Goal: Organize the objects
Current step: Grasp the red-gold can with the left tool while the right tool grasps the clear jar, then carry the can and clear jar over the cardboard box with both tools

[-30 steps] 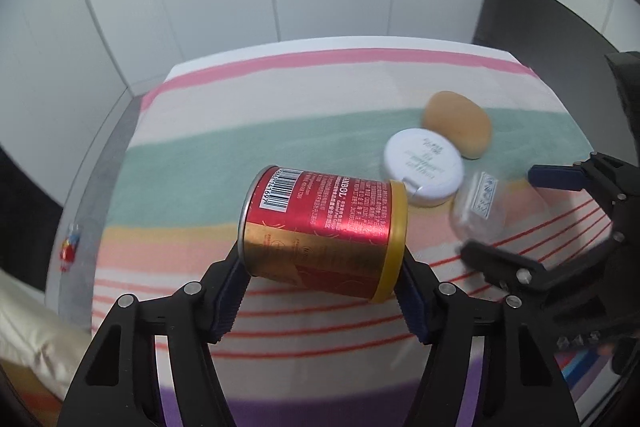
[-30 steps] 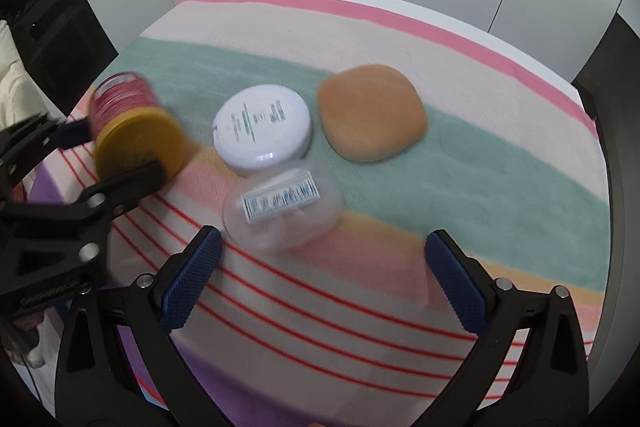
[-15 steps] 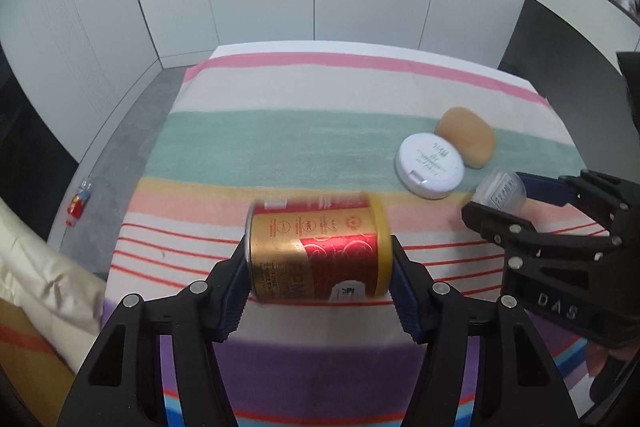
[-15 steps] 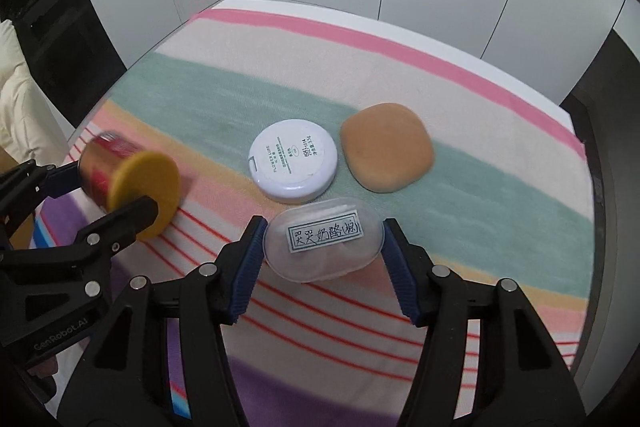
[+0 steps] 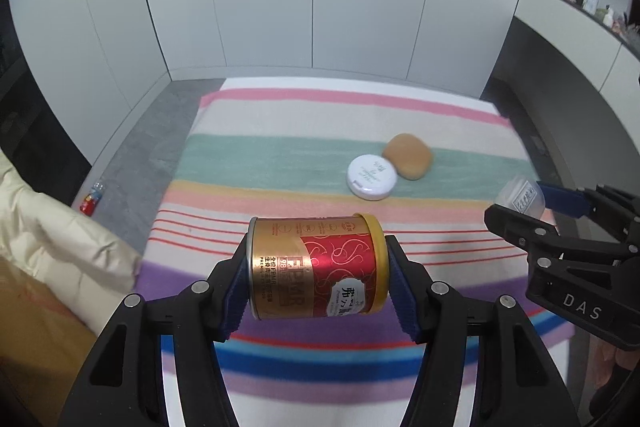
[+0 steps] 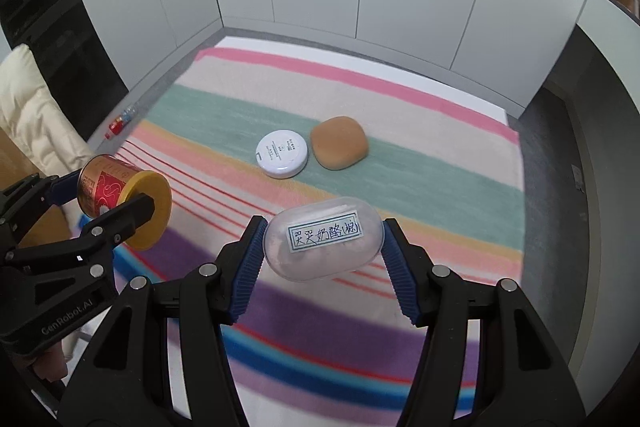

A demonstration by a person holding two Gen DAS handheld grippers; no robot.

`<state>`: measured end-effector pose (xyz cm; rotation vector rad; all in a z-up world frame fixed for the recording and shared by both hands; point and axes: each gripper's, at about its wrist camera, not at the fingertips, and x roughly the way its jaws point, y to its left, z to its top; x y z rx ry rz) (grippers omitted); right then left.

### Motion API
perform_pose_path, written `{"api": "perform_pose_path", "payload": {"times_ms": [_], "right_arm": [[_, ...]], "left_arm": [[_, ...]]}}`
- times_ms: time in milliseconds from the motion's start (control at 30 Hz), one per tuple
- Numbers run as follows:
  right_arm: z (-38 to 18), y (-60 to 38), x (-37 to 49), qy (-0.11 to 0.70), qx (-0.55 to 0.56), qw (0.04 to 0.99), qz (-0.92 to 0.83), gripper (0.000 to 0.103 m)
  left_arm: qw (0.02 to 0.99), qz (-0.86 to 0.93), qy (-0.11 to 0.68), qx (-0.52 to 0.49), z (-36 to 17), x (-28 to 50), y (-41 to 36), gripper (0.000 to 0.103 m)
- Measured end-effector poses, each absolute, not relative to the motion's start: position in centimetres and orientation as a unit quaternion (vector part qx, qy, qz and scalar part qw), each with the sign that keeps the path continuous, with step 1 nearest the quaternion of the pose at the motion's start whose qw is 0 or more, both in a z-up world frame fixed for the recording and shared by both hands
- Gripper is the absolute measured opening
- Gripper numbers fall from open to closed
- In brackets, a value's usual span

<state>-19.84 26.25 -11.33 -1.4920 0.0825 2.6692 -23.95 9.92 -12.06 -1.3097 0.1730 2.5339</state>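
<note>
Left gripper (image 5: 316, 279) clamps the red-gold can (image 5: 318, 267) sideways, above the striped cloth (image 5: 280, 155). Right gripper (image 6: 322, 247) pinches the clear oval box (image 6: 324, 241) by its ends, also held aloft. White tin (image 6: 283, 153) and brown bun (image 6: 339, 143) lie touching on the green stripe.

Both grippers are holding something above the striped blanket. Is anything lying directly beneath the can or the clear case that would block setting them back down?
Nothing visible does. The can in the left gripper and the clear case in the right gripper hang over bare striped blanket. The white round compact and tan sponge lie farther back.
</note>
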Motion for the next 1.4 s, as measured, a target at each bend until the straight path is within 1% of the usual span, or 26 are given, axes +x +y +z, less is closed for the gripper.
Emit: {"api": "perform_pose_path", "payload": {"times_ms": [167,533,633,867,1400], "right_arm": [[-8.7,25.6,-16.9,0.028,-0.488,0.044,0.872,0.06],[-4.3,23.4,-12.7,0.021,-0.469,0.027,0.883,0.06],[-3.7,22.3,-12.4,0.023,-0.461,0.015,0.887,0.06],[-3.3,19.1,-13.2,0.02,-0.448,-0.02,0.893,0.06],[-1.1,12.5,-14.8,0.001,-0.419,-0.08,0.904,0.06]], "left_arm": [[0.144,0.882,0.053,-0.445,-9.0,-20.9,9.5,0.062],[0.14,0.895,-0.003,-0.424,-3.4,-15.7,6.5,0.062],[0.145,0.896,-0.031,-0.419,-2.6,-14.8,5.5,0.062],[0.128,0.91,-0.023,-0.393,-1.9,-12.9,3.5,0.062],[0.096,0.928,-0.045,-0.358,0.0,-13.0,-3.0,0.062]]}}
